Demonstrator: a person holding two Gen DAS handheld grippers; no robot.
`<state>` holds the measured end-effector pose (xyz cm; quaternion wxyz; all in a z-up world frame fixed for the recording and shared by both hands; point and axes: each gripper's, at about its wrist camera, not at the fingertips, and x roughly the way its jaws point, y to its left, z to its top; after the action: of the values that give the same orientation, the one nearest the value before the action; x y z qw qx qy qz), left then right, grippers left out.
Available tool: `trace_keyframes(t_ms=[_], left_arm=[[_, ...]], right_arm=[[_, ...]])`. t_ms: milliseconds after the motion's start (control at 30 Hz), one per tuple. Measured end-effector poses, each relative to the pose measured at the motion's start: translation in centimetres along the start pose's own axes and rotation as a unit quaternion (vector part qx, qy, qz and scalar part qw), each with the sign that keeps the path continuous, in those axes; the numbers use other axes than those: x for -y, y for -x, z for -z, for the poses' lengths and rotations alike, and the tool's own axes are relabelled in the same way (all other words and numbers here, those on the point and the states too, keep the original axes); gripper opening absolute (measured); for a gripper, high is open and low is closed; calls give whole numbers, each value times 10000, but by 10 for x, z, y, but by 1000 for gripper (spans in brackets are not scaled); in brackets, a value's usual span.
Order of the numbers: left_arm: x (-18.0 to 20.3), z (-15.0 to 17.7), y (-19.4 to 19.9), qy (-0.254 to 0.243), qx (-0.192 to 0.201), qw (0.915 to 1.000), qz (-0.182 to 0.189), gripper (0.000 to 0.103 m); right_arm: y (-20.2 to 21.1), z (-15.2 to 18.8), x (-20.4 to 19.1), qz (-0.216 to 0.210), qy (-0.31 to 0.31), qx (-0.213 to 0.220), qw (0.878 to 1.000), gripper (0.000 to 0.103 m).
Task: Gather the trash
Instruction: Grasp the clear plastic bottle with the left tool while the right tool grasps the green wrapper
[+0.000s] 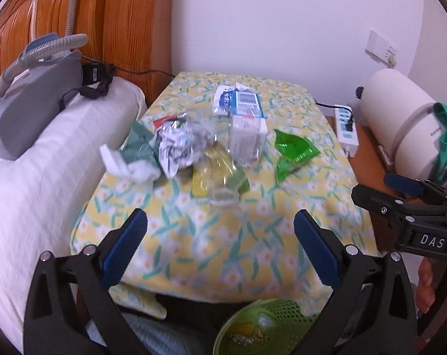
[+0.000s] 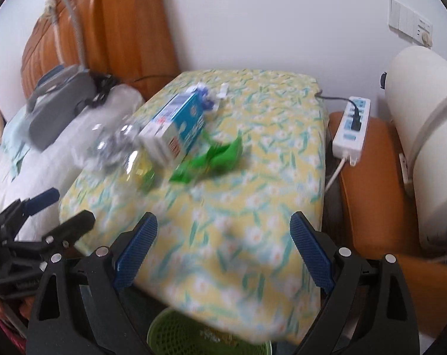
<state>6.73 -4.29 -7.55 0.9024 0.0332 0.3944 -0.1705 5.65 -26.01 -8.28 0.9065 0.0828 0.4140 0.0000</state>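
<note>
Trash lies in a heap on the flowery cloth (image 1: 211,236): a milk carton (image 1: 247,118), crumpled paper (image 1: 176,148), a clear bottle (image 1: 220,165) and a green wrapper (image 1: 294,151). The left gripper (image 1: 220,245) and right gripper (image 2: 223,248) are both wide open and hold nothing. A green basket (image 1: 270,325) sits below.

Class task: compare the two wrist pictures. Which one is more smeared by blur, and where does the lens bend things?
Right wrist view: heavier smear, milk carton and green wrapper streaked. Left wrist view: milder, carton print still partly legible. Both: fisheye curves the headboard, dark corners.
</note>
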Motion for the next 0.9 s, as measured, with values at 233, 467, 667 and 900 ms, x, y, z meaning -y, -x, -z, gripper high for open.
trace_keyframes(t_ms=[233, 467, 667, 900], left_arm=[[3, -22, -35, 162, -10, 9999, -59, 95], [6, -32, -53, 252, 135, 9996, -58, 95], [14, -36, -65, 68, 172, 9997, -176, 67], [13, -34, -64, 55, 207, 9997, -138, 63]], right_arm=[[-27, -23, 13, -119, -270, 19, 9996, 91], [-54, -38, 24, -322, -627, -73, 9975, 91], [-67, -40, 29, -499, -893, -137, 9947, 90], [-84, -42, 27, -627, -1108, -310, 9914, 80]])
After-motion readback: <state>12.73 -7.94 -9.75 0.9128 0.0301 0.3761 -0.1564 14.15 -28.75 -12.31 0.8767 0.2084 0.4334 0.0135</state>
